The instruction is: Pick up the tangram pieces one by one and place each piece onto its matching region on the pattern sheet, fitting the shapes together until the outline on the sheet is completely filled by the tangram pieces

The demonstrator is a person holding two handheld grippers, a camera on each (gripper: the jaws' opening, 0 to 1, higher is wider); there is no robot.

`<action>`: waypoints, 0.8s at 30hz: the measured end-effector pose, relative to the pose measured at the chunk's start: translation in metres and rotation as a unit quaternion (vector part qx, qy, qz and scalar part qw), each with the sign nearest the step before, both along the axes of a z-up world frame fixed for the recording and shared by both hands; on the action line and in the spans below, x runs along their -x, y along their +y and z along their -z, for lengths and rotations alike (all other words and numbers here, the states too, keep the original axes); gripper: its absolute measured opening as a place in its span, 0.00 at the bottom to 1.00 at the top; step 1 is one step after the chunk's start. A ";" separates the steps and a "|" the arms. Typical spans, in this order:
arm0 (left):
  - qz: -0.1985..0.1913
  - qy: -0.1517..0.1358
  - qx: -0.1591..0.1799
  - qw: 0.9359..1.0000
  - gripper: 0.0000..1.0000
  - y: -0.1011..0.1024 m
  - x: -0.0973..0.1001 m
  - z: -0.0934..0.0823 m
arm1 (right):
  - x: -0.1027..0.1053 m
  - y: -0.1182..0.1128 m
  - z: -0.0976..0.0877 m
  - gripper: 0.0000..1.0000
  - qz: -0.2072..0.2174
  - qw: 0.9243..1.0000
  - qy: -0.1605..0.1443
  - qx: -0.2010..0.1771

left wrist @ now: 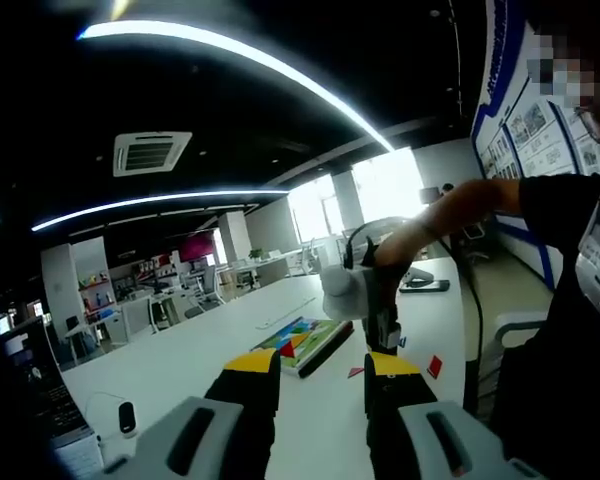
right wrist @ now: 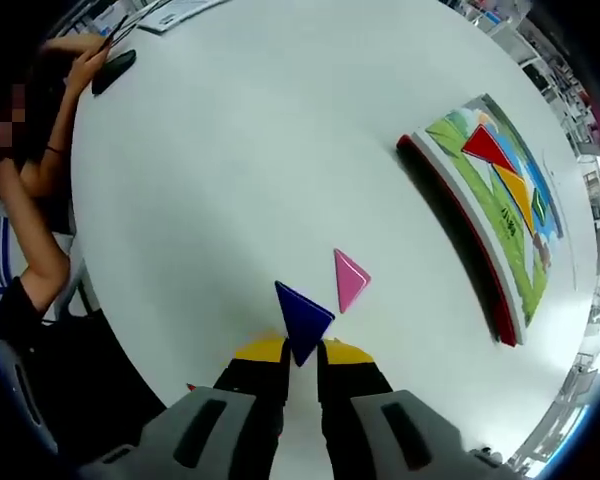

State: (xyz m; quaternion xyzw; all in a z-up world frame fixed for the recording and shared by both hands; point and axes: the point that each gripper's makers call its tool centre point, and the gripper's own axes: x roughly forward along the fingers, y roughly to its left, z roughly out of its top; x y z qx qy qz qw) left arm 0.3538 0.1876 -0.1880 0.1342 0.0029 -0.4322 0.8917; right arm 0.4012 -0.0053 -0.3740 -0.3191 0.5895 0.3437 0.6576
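White tabletop (right wrist: 230, 150) spreads under both views, in a large office with ceiling light strips and desks far behind.

Right tongs (right wrist: 300, 352) are clamped on a blue triangle (right wrist: 303, 315): its lower corner sits between the two yellow-tipped jaws, which stand close together, and the rest of it sticks out ahead of them over the tabletop. Whether it touches the surface I cannot tell. Just beside it, ahead and to the right in the right gripper view, a pink triangle (right wrist: 350, 279) lies flat on the tabletop, apart from the blue one.

Well beyond them lies the pattern sheet (right wrist: 500, 215), a green picture board with a dark red edge. On it rest a red triangle (right wrist: 487, 150) and an orange piece (right wrist: 517, 195) next to it, with some blue at the far side; further shapes there are too small to tell.

In the left gripper view the left tongs (left wrist: 323, 368) are raised above the tabletop (left wrist: 210, 350), jaws apart with nothing between them. Ahead of them the sheet (left wrist: 305, 343) shows again, coloured pieces on it. The right tongs (left wrist: 382, 345) come down to the tabletop just right of the sheet, held by a hand on an outstretched arm; a red piece (left wrist: 435, 366) and a smaller one (left wrist: 356, 372) lie nearby.

A person (left wrist: 570, 290) in dark clothes stands at the right edge there. At the tabletop's far side in the right gripper view, another person's arm (right wrist: 30, 170) reaches toward a dark object (right wrist: 113, 70).
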 end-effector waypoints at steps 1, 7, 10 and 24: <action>0.000 0.001 0.000 1.000 0.35 0.000 0.000 0.000 | 0.000 0.000 0.000 0.13 -0.004 1.000 0.000 -0.001; -0.003 0.000 0.001 1.000 0.35 0.002 -0.001 0.000 | -0.011 0.003 -0.004 0.23 -0.149 0.988 -0.039 0.007; -0.001 -0.001 -0.001 1.000 0.35 0.001 0.000 0.000 | -0.013 0.003 -0.004 0.25 -0.168 0.985 -0.033 0.000; 0.007 -0.008 0.000 1.000 0.35 -0.001 0.002 -0.003 | -0.020 0.013 -0.003 0.26 -0.229 0.973 -0.015 -0.038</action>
